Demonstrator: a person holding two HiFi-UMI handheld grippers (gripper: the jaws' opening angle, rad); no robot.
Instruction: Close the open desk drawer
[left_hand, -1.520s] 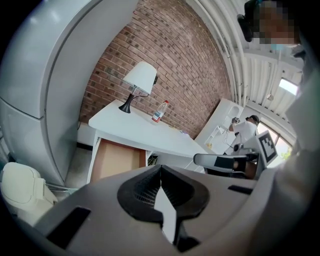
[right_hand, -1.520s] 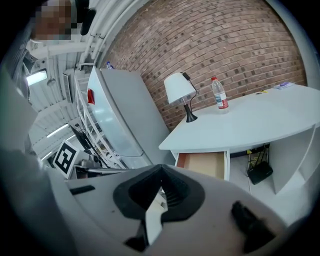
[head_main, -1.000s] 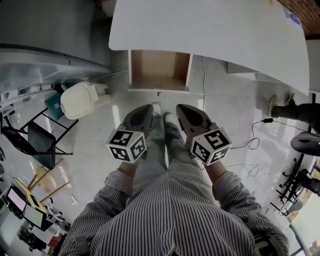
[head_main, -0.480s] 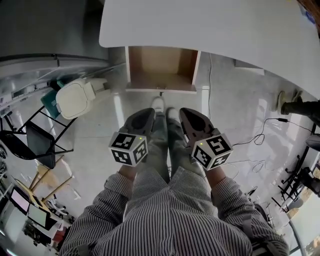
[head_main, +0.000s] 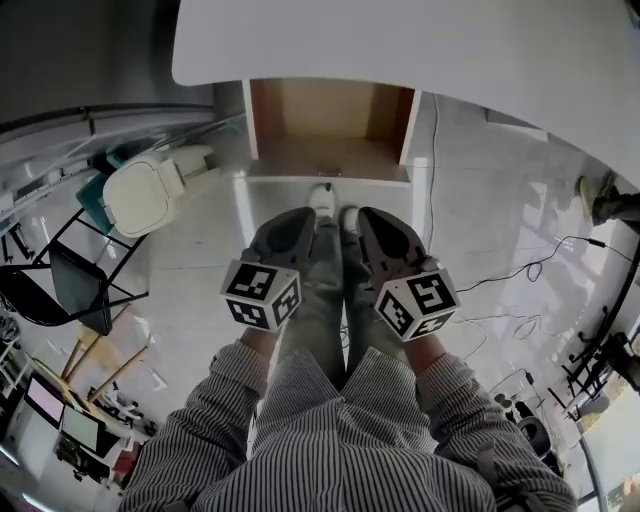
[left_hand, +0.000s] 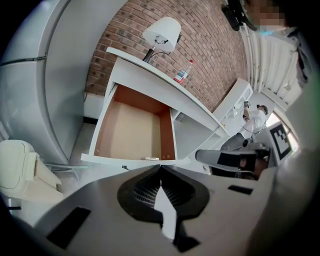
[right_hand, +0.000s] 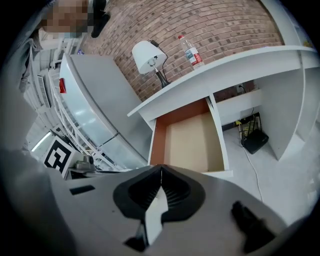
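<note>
An open wooden drawer (head_main: 328, 140) with a white front sticks out from under the white desk (head_main: 400, 50); it looks empty inside. The same drawer (left_hand: 132, 131) fills the middle of the left gripper view and the drawer (right_hand: 192, 141) shows in the right gripper view too. My left gripper (head_main: 295, 218) and right gripper (head_main: 372, 220) hover side by side short of the drawer front, both shut with nothing between the jaws. Neither touches the drawer.
A white lidded bin (head_main: 150, 190) stands left of the drawer, a black chair (head_main: 60, 290) further left. A cable (head_main: 520, 270) runs over the floor at right. A lamp (left_hand: 162, 34) and a bottle (left_hand: 182, 73) stand on the desk.
The drawer and desk have drawn closer and shifted lower in the head view as I stepped toward them. Both grippers stay shut and side by side.
</note>
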